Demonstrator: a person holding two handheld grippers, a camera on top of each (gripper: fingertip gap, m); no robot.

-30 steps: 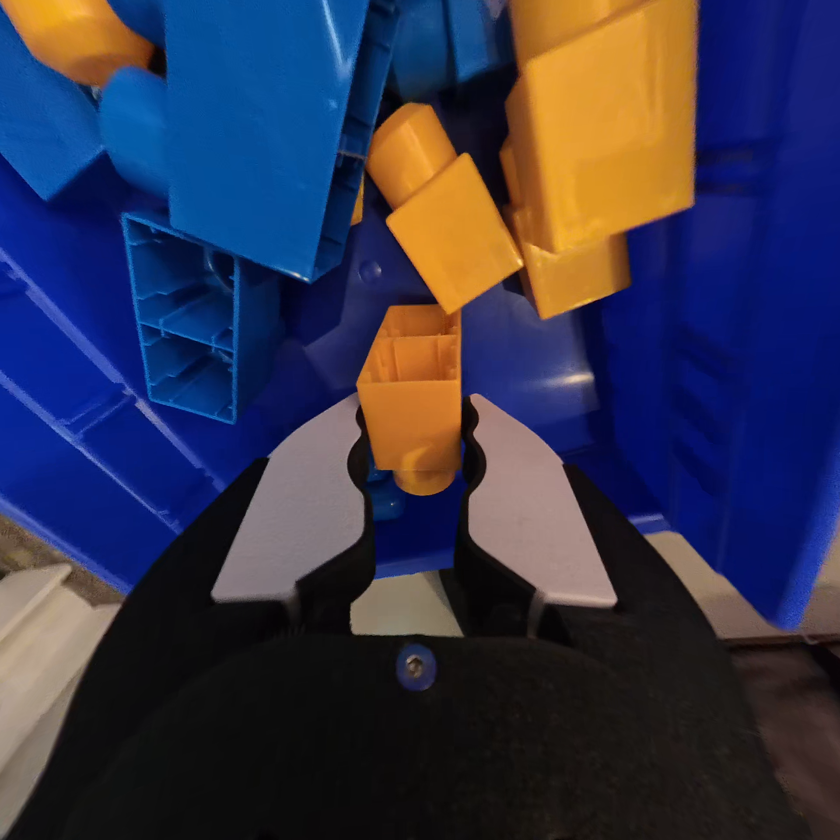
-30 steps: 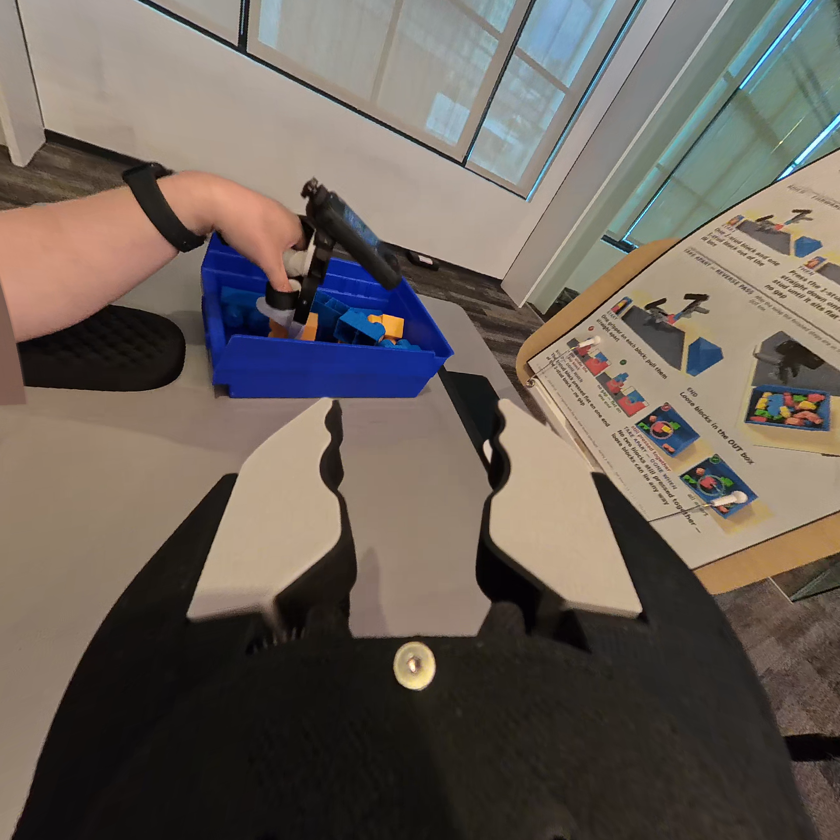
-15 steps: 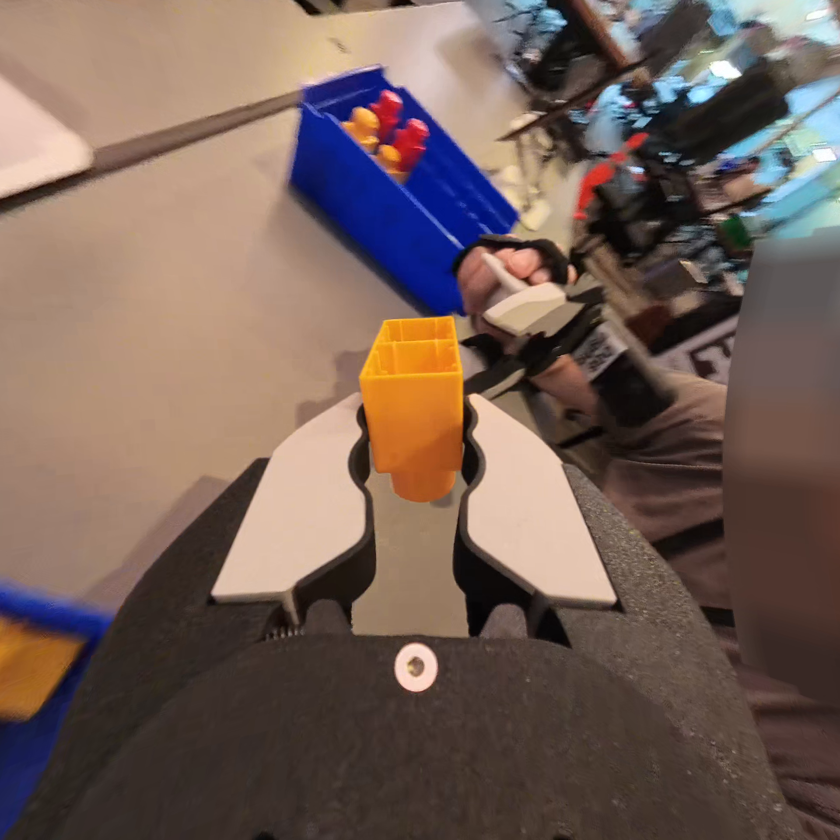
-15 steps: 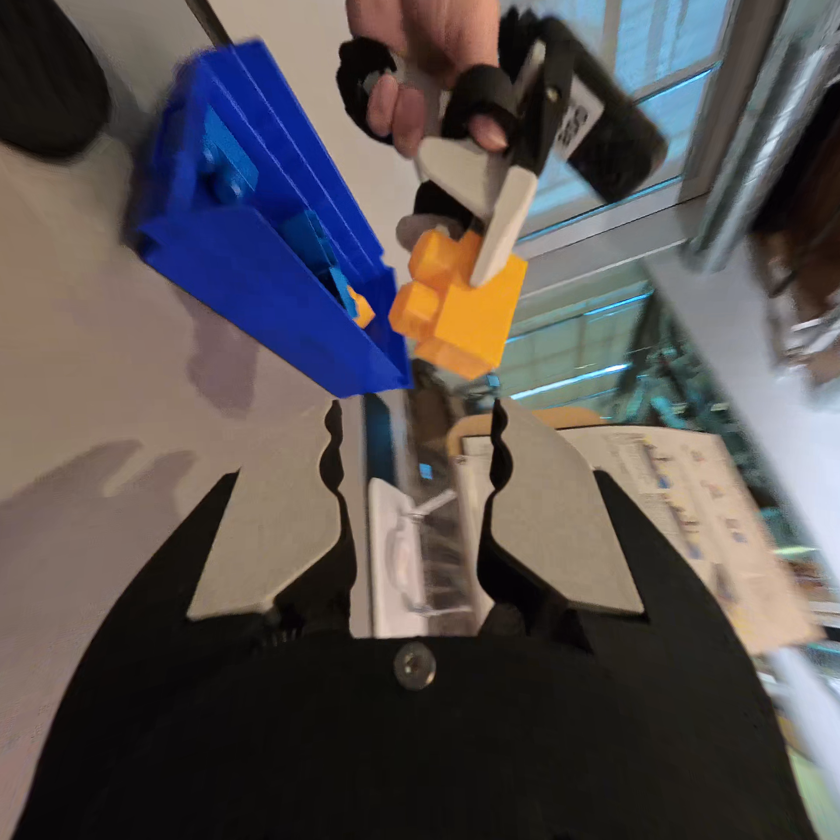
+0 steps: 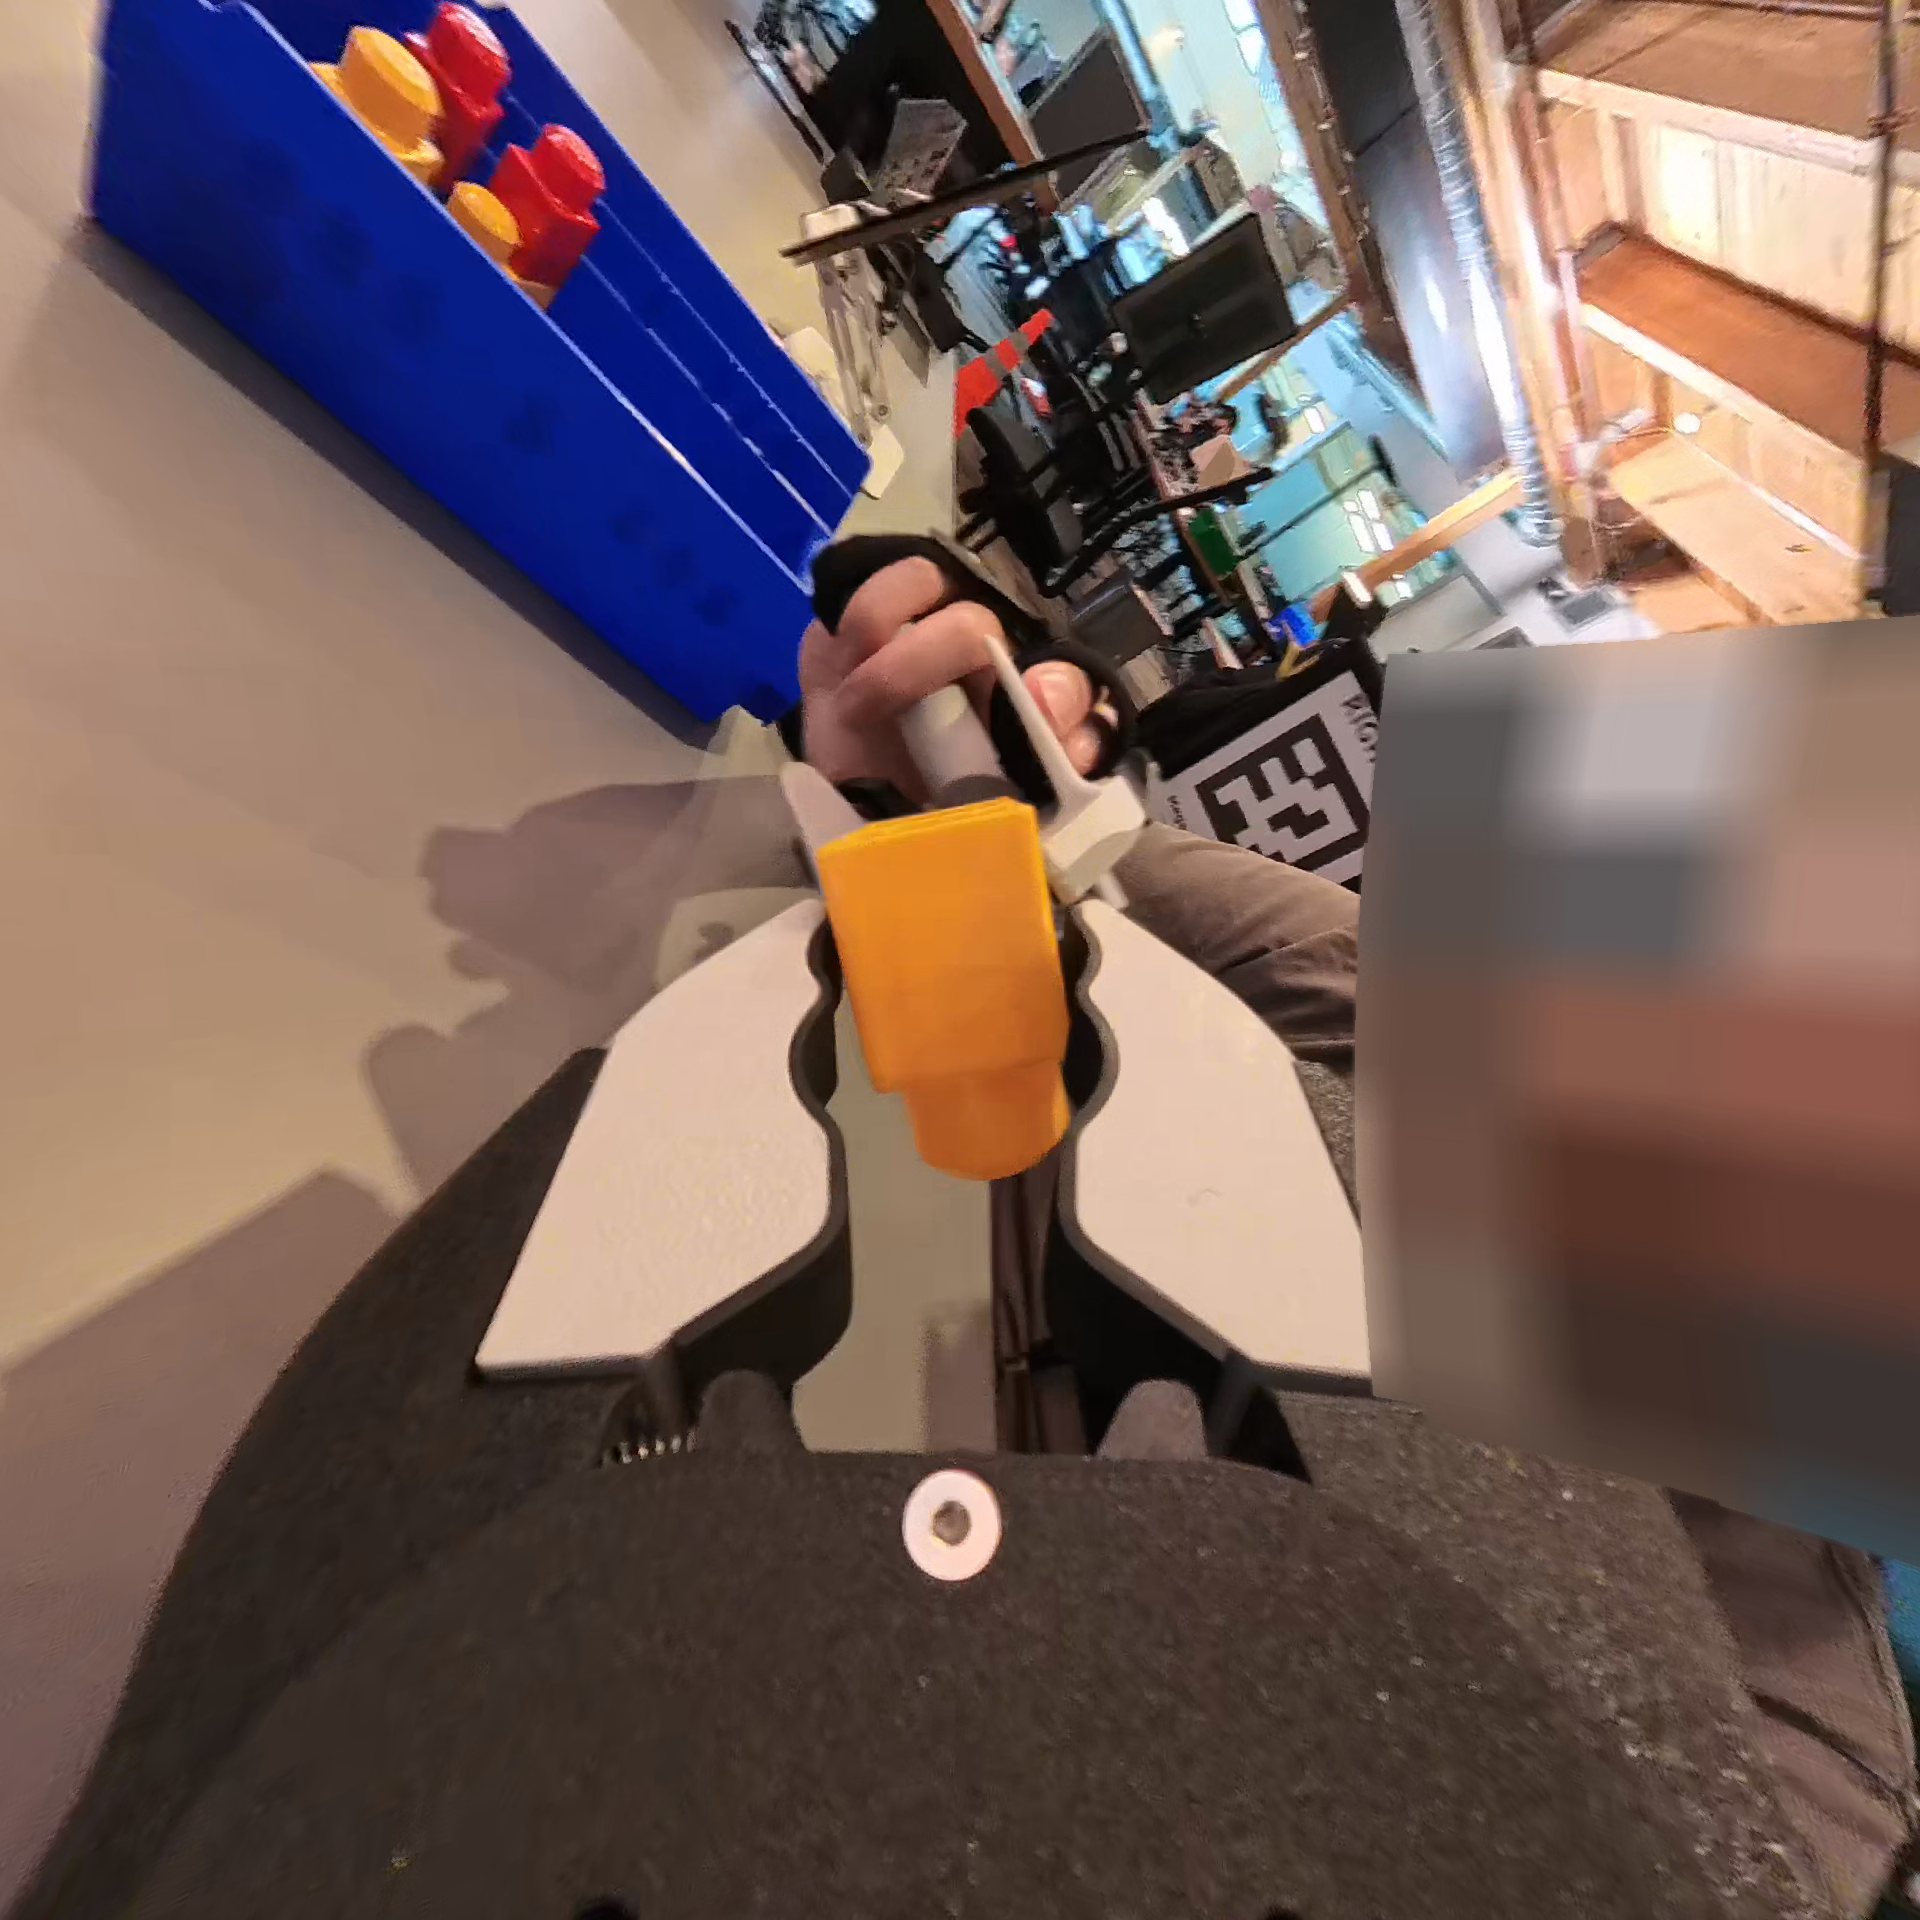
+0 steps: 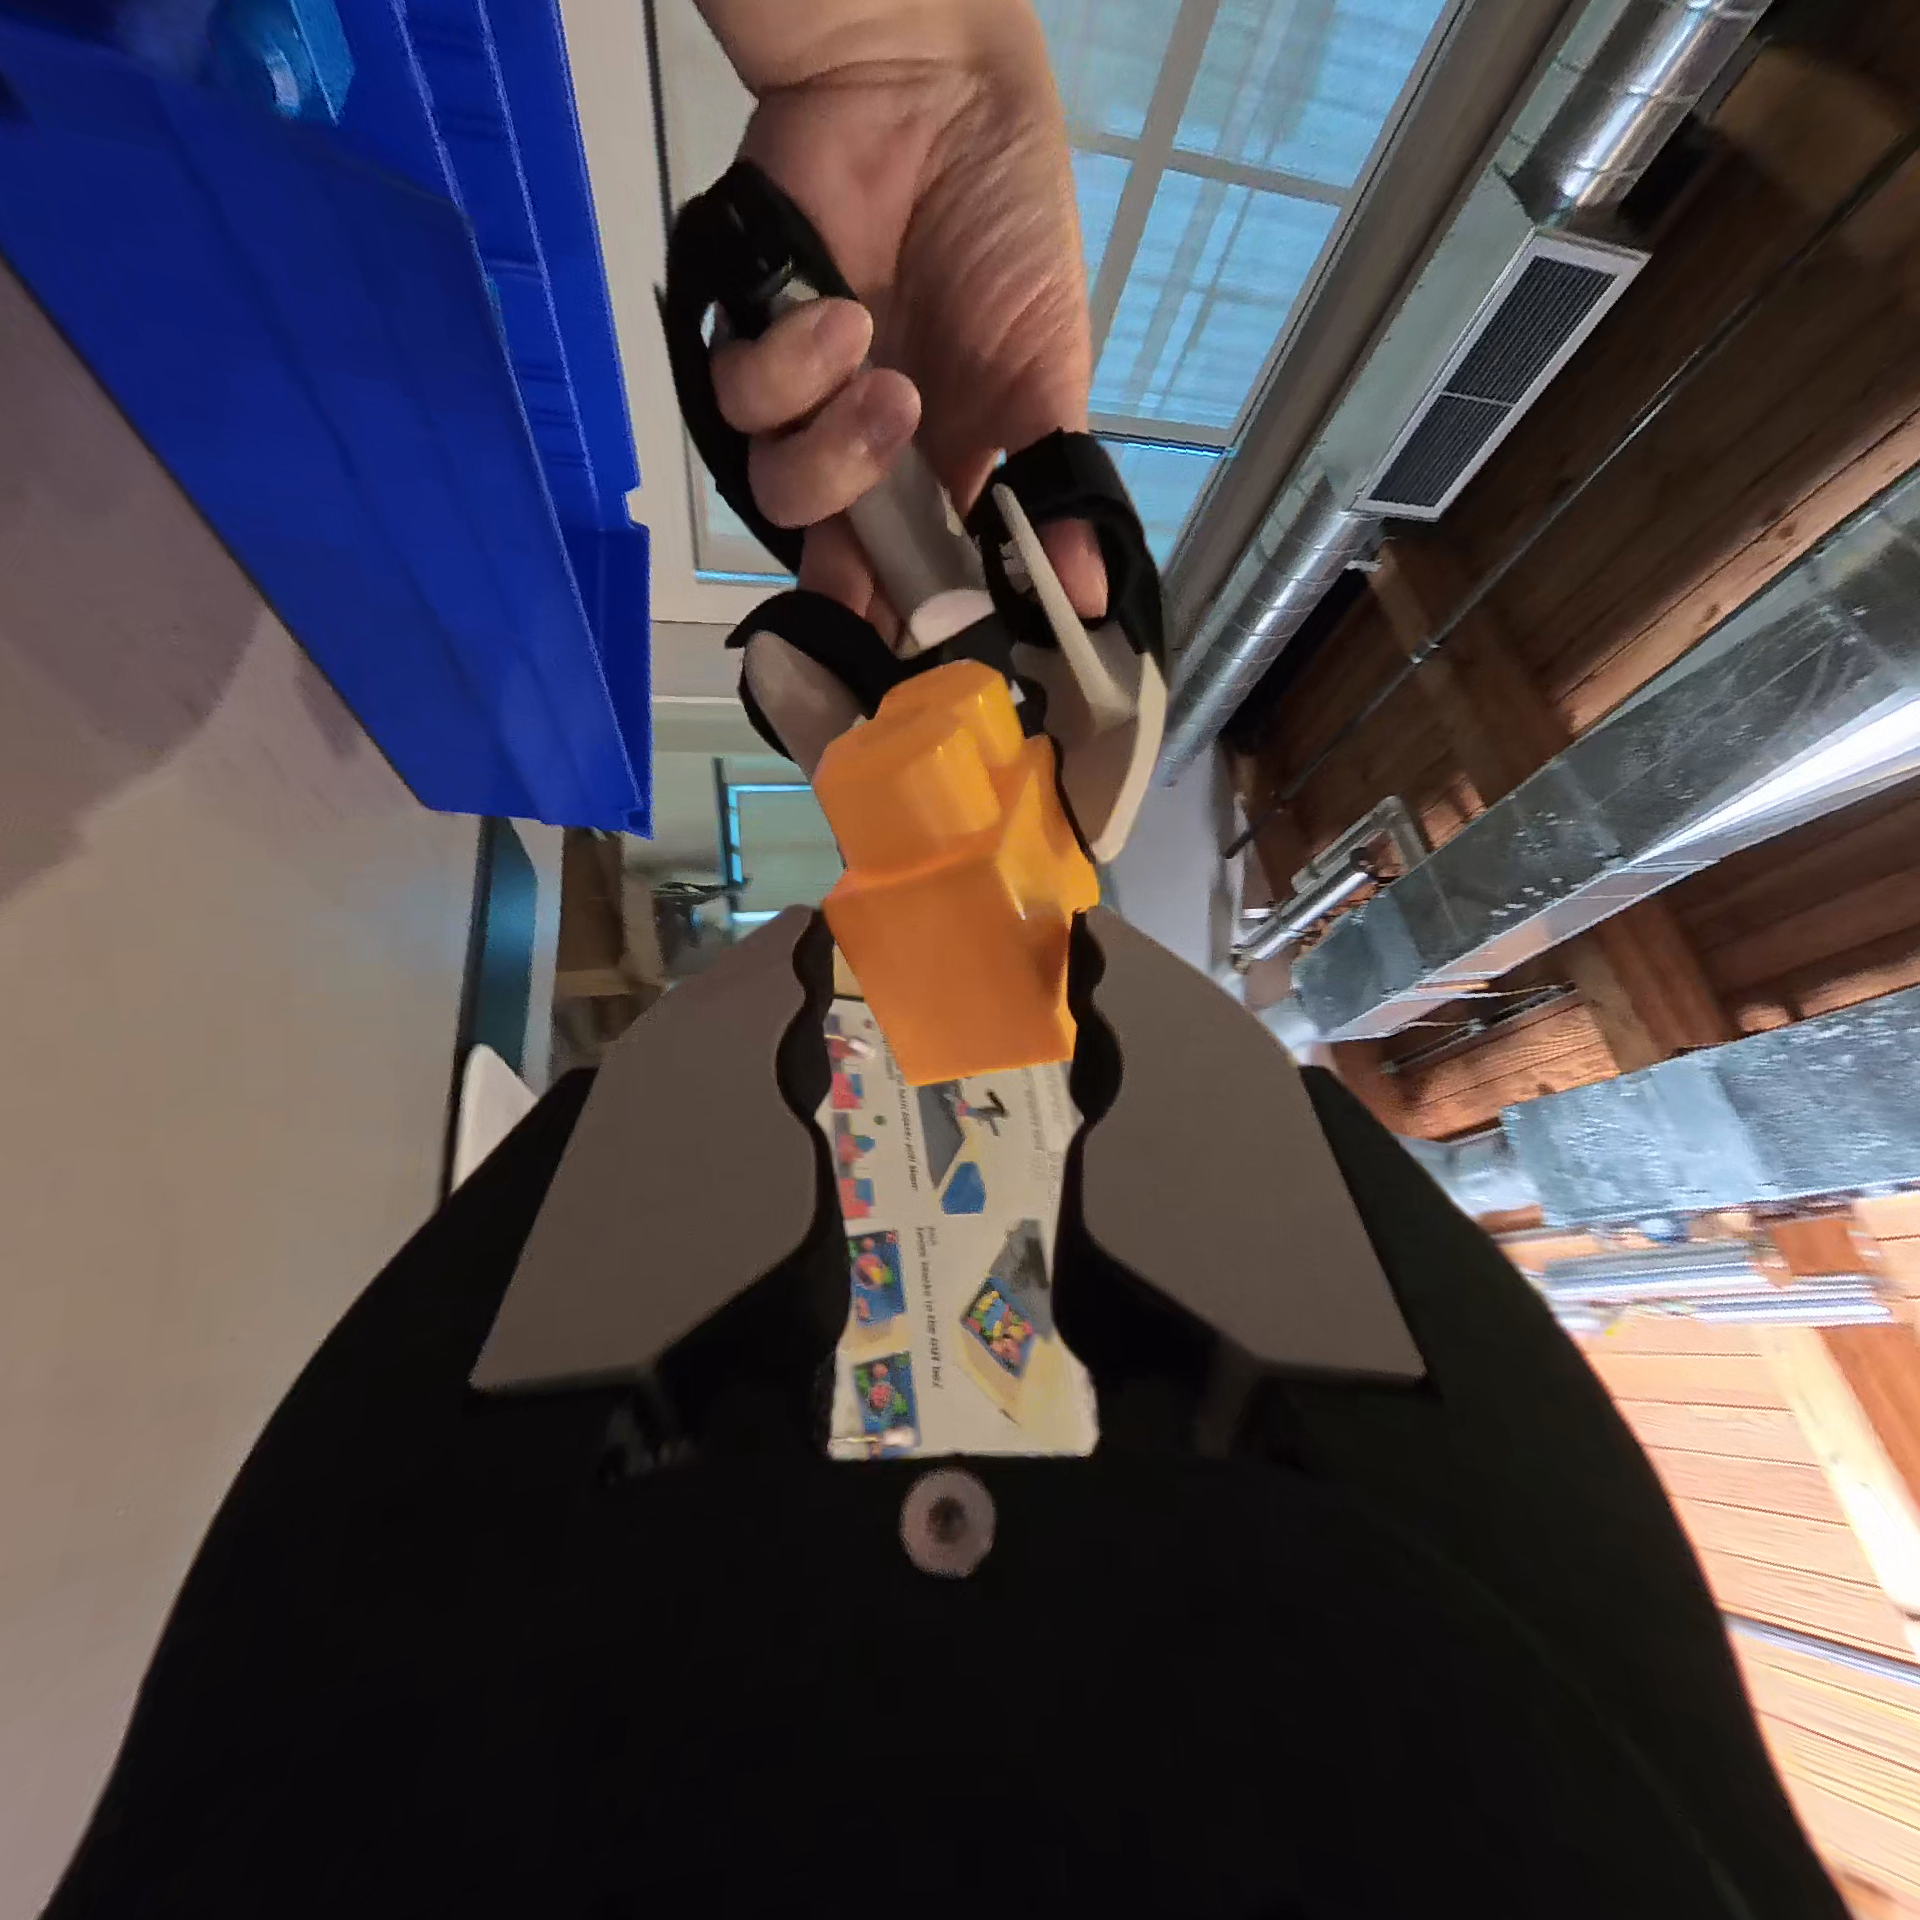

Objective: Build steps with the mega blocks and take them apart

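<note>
- Left tool (image 5: 951,956): black body, grey fingers, pinching the orange block (image 5: 951,997) by its sides; the block's single stud points back toward the camera and its hollow base faces away.
- Right tool (image 6: 951,966): same build; in its own view the same orange block (image 6: 951,914) sits between the fingertips, stud end pointing away. Whether the fingers press it or only flank it, I cannot tell.
- Table (image 5: 260,779): pale grey surface, below and left of both tools; the block is held in the air above it.
- Blue bin (image 5: 447,416): on the table, holding red blocks (image 5: 545,203) and yellow-orange blocks (image 5: 390,83).
- Second blue bin (image 6: 312,364): upper left of the right wrist view.
- Hand (image 6: 935,260): gripping the left tool's handle.
- Instruction sheet (image 6: 956,1247): illustrated, seen between the right tool's fingers.
</note>
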